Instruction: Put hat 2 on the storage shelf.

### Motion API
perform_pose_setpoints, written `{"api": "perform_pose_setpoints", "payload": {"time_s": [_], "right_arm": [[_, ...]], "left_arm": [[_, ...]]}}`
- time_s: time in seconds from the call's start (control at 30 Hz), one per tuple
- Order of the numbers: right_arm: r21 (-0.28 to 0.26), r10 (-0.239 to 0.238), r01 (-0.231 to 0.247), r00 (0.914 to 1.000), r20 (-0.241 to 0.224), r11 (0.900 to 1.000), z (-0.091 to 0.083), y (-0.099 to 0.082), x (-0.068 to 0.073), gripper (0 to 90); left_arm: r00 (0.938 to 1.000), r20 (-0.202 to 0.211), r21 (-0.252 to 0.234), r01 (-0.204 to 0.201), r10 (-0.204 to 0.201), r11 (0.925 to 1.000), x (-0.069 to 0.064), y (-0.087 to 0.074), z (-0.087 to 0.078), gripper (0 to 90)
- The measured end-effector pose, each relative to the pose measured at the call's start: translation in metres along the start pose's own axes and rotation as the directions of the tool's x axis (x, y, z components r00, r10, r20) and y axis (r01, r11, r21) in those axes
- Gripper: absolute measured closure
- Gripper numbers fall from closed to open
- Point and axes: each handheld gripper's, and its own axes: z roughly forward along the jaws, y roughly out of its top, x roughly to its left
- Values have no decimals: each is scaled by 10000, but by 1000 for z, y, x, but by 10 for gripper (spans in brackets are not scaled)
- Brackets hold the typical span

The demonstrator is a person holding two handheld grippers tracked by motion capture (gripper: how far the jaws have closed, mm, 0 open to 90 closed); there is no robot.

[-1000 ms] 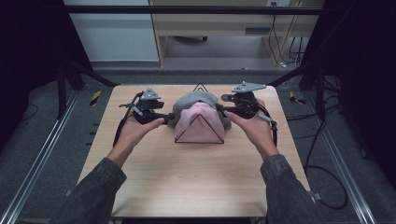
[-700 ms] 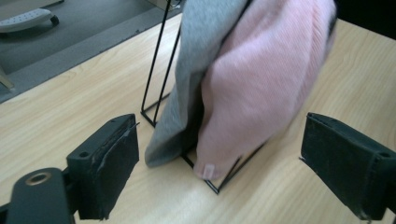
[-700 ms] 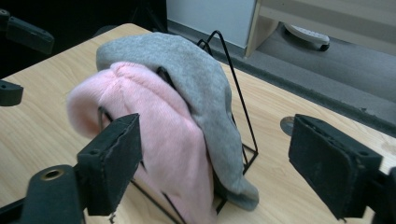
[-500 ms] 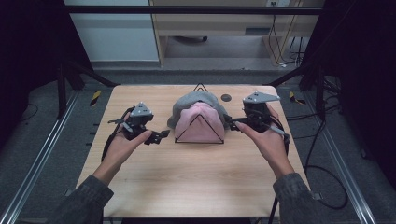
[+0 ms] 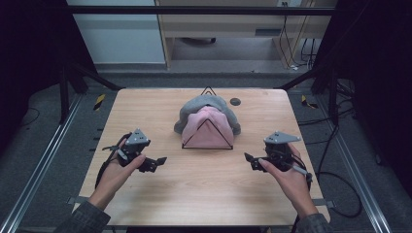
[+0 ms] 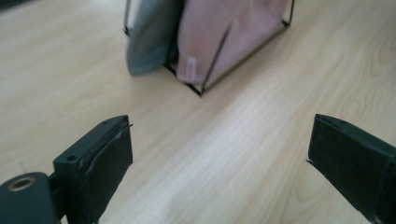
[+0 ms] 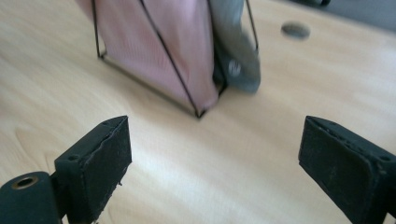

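Your left hand: it comes in from the near edge, low on the left of the high view, and carries the left gripper.
Left gripper: its jaws stand wide apart with bare wood between them; they have just been opening and nothing is held. It points toward the middle of the table.
Your right hand: it comes in low on the right and carries the right gripper.
Right gripper: its jaws also stand wide, have just been opening, and grip nothing. It faces inward, toward the left gripper.
Gap: both grippers sit well apart from each other and from the rack, one to each side and nearer to you.
Rack: a black wire frame of triangle shape, standing upright past the grippers, at the middle of the table.
Pink cloth: it hangs over the rack, on the side facing you.
Grey cloth: it is draped behind the pink one, touching it, and spills out on both sides.
Dark disc: it lies flat near the far edge, just right of the cloths.
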Motion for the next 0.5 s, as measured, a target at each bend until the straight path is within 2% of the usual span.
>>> {"api": "perform_pose_setpoints", "payload": {"time_s": [0.1,0.23,0.3,0.4,0.47,0.5], "right_arm": [[239,384,-380,9992,-136,9990,6,-21,1,101],[718,724,-702,9970,-284,9949,19,-40,-1,91],[943,921,-890,9953,-287,9916,27,-46,-1,90],[1488,790,-738,9964,-299,9861,37,-53,0,88],[1732,686,-631,9973,-259,9829,42,-57,2,96],[1832,654,-592,9975,-283,9813,44,-59,2,97]], "left_arm": [[9995,-153,752,-274,286,9968,-3,-12,7,59],[9999,154,1311,-62,42,9914,1,-27,17,58],[9996,259,1763,37,-84,9843,3,-33,23,58],[9997,224,2282,-31,-21,9736,6,-42,32,59],[9993,266,2367,179,-249,9714,7,-47,36,62],[9995,217,2434,175,-235,9698,5,-49,38,63]]}}
